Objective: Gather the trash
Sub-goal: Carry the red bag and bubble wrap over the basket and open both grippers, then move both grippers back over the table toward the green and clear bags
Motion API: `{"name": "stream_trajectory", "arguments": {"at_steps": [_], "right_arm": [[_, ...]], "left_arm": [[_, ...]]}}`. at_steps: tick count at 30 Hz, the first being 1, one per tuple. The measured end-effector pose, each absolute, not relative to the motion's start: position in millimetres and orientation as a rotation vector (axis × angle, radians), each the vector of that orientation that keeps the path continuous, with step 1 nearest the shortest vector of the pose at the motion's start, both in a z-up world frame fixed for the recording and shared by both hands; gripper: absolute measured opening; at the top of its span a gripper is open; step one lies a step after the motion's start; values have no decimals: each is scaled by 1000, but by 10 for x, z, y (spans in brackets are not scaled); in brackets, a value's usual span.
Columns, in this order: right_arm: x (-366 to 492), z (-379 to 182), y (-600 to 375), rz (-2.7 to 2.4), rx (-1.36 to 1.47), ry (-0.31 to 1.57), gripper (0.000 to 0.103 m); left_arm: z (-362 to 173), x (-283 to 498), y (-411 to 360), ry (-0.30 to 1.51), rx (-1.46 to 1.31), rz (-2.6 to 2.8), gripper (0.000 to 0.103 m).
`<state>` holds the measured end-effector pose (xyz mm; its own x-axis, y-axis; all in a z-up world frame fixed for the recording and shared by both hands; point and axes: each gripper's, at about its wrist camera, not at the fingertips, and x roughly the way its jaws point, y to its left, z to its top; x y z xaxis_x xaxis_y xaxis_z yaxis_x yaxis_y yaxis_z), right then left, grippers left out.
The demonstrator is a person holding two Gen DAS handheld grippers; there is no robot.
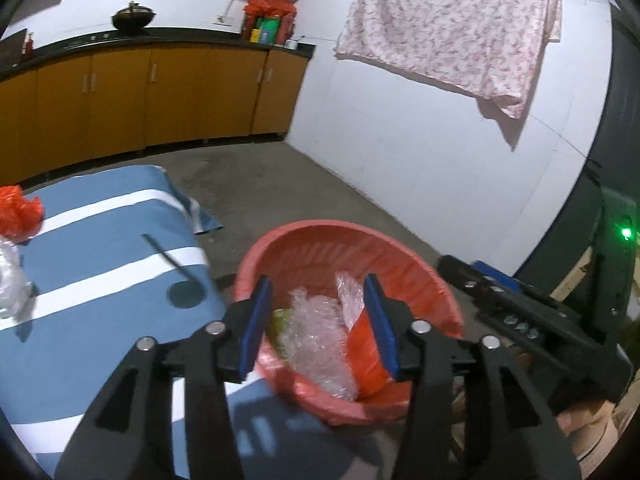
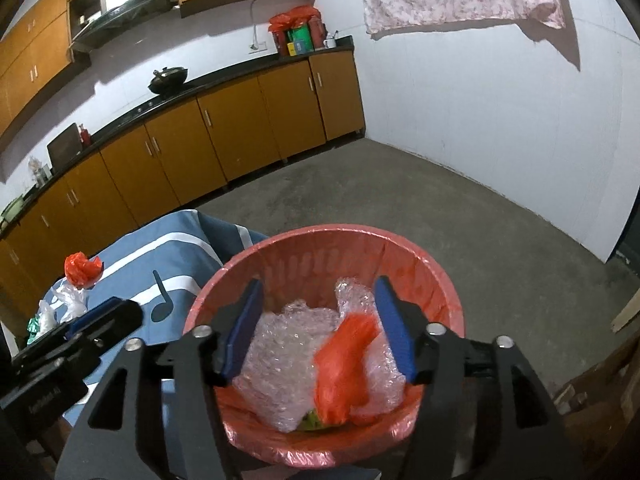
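A pink bin [image 1: 416, 256] lined with a red bag [image 2: 440, 292] stands beside the blue striped table [image 1: 100, 248]. It holds clear bubble wrap [image 1: 320, 340] [image 2: 276, 360] and an orange plastic bag [image 2: 344, 368] [image 1: 368, 356]. My left gripper [image 1: 318, 316] is open and empty above the bin. My right gripper [image 2: 318, 320] is open above the bin, with the orange bag blurred below its jaws, not touching the pads. On the table lie a crumpled orange bag [image 1: 18, 210] [image 2: 82, 266] and clear plastic [image 1: 12, 284] [image 2: 72, 302].
Wooden cabinets [image 2: 240, 136] with a dark counter run along the far wall, a wok [image 2: 168, 76] on top. A floral cloth [image 1: 452, 20] hangs on the white wall. Bare concrete floor [image 2: 440, 208] lies beyond the bin. The other gripper's body shows at right [image 1: 532, 316] and at left [image 2: 68, 352].
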<state>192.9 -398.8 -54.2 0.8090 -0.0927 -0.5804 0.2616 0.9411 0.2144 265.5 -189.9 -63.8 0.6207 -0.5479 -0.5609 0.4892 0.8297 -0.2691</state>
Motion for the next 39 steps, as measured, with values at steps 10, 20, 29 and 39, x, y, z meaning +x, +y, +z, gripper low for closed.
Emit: {"name": "stream_trajectory", "arguments": {"at_steps": [10,20,29,39], "right_arm": [[1964,-418,-3857,-198,268,605,62],[2066,-366,-3275,-93,193,621,62],[2270,-482,-2476,63,136,665,64],[2764,-614,-1214,277,41,716,64]], "left_arm": [[-581,2557,-1427,648,-69,-476,62],[-520,2382,-544,613,-52,-241,73],[-613,2109,574,617,-41,71,84],[-764,2029,1602,661,-119,299,95]]}}
